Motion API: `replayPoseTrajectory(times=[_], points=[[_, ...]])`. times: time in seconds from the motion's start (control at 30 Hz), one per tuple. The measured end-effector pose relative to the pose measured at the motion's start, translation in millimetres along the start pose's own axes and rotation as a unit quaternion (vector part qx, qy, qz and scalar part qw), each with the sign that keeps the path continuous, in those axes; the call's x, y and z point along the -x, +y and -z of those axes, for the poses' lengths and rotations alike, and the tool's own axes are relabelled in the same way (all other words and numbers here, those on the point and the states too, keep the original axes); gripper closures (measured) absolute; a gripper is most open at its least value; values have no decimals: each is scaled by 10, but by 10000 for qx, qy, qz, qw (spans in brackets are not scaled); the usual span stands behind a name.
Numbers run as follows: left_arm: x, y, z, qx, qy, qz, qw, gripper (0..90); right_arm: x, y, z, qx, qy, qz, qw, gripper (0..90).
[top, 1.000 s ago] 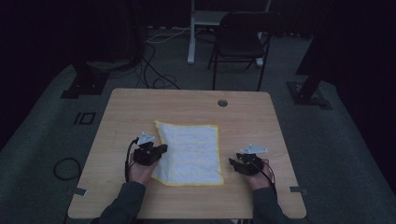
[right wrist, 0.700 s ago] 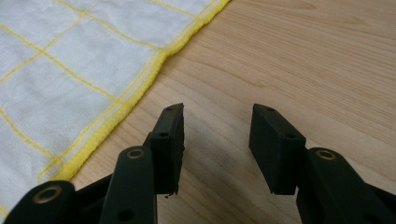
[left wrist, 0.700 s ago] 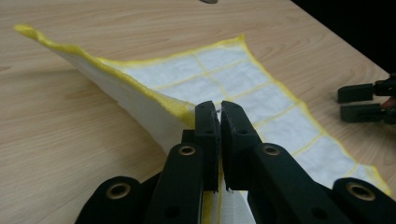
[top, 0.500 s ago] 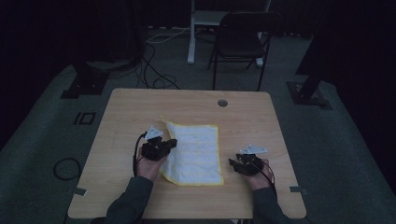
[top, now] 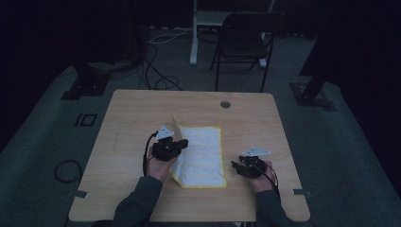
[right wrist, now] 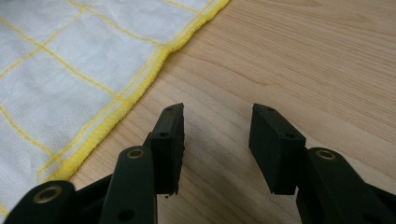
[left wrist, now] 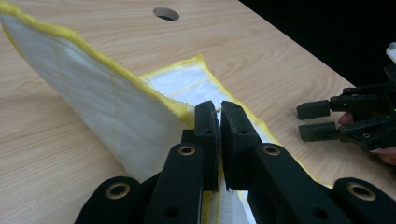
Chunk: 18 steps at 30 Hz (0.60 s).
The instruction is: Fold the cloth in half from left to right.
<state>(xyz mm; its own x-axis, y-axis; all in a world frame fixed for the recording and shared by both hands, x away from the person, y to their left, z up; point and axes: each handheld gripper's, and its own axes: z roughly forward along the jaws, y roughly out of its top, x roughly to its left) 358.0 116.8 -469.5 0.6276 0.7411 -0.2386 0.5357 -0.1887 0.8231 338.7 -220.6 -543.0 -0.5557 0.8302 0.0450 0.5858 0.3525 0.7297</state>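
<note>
- While the fold is in mid-swing, start with the bench [top: 127, 142]: pale wood, a round cable hole [top: 225, 104] near its far edge, and bare board on both long sides.
- Next in size, the cloth [top: 203, 156], white with a yellow hem and yellow grid lines. It lies near the middle of the bench, a little toward the near edge. Its left side is raised off the wood and stands as a slanting flap [left wrist: 107, 112], while the rest lies flat.
- Left hand-held gripper [top: 176, 143]: it sits over the cloth's left side, jaws pinched together on the yellow hem, and in its own view the hem runs right in between them [left wrist: 219, 126]. That is a firm hold on the cloth's edge.
- Right hand-held gripper [top: 239, 165]: it rests low just off the cloth's right hem, toward the bench's near right corner. Its jaws stand well apart with nothing between them [right wrist: 217, 135], bare wood beneath, the yellow hem [right wrist: 140, 79] just beside them but not touched.
- Step in hand, as I read it: folding the cloth in half, left side carried over toward the right.
- Next move, by my judgement: the left one needs to sweep the lifted hem across and lay it down along the right hem, keeping the edge taut so the flap does not sag or crease. The right one is well placed to press the lower layer so it does not slide. Only after the hems line up should the pinch let go.
</note>
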Motion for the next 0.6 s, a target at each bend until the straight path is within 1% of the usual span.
replayPoseTrajectory(times=[0.17, 0.33, 0.5, 0.6], points=[[24, 6, -98, -15, -72, 15, 10000, 862, -1, 0, 0, 1, -1, 0, 10000, 555], [50, 11, -196, -71, -106, -23, 9999, 861, -1, 0, 0, 1, 0, 11, 10000, 555], [86, 7, -333, -191, -157, -52, 9997, 860, -4, 0, 0, -5, -4, 16, 10000, 555], [111, -11, -434, -309, -190, -91, 9993, 859, -6, 0, 0, -4, -5, 17, 10000, 556]])
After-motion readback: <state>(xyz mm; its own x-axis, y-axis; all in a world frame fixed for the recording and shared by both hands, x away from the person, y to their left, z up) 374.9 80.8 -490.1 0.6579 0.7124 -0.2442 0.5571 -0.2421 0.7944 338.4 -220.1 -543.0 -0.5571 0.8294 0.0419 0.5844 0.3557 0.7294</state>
